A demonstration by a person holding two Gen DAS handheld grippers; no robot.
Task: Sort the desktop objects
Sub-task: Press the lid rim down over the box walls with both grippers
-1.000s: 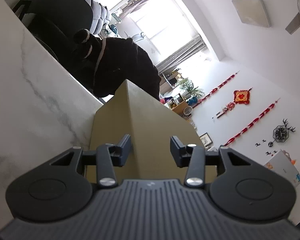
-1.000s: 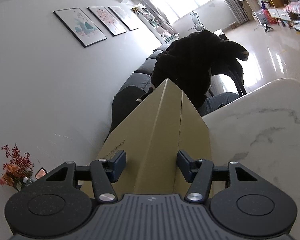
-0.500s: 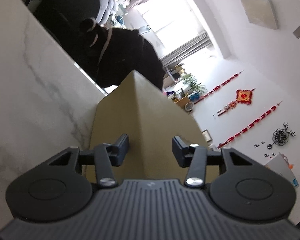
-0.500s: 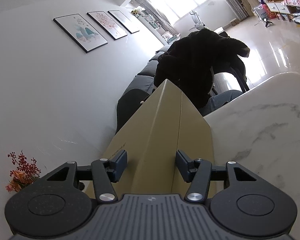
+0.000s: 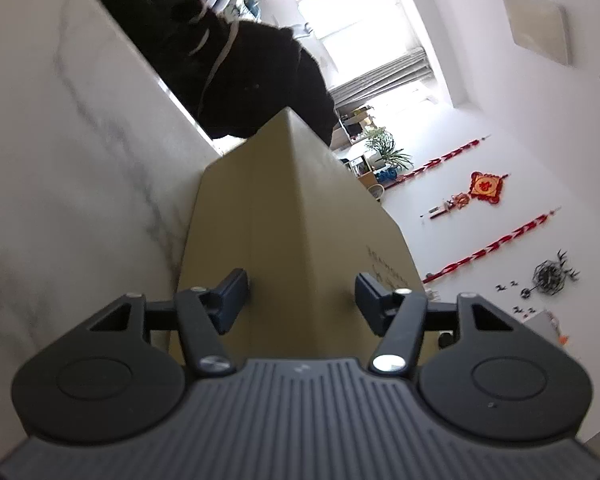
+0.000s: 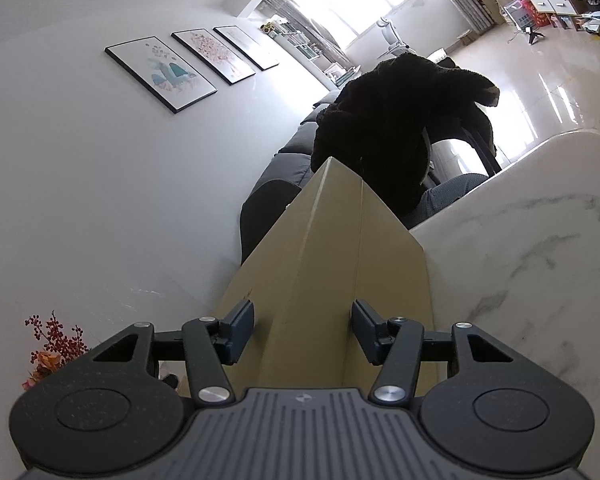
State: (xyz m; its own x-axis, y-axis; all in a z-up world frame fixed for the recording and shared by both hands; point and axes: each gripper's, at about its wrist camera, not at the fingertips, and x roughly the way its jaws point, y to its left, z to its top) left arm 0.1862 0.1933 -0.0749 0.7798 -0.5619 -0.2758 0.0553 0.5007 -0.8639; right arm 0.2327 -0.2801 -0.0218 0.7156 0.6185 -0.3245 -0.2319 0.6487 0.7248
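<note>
Marble table (image 5: 80, 168), cardboard box (image 5: 292, 220) pointing away

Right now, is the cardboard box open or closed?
Cannot tell. Both wrist views show only the cardboard box corner edge and two plain side faces; no flaps or opening are visible.

Both cameras sit low behind own fingers, very close to tan cardboard box (image 5: 292, 216) (image 6: 332, 264). Opposite sides; both see white marble table (image 5: 80, 152) (image 6: 540, 260).

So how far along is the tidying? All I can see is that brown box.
Nothing shows as sorted yet. In hand: the cardboard box, on the marble table, sits between both grippers; the left gripper is opening its jaws off it, the right gripper straddles its corner without clearly clamping. No other desktop objects are in view.
</note>
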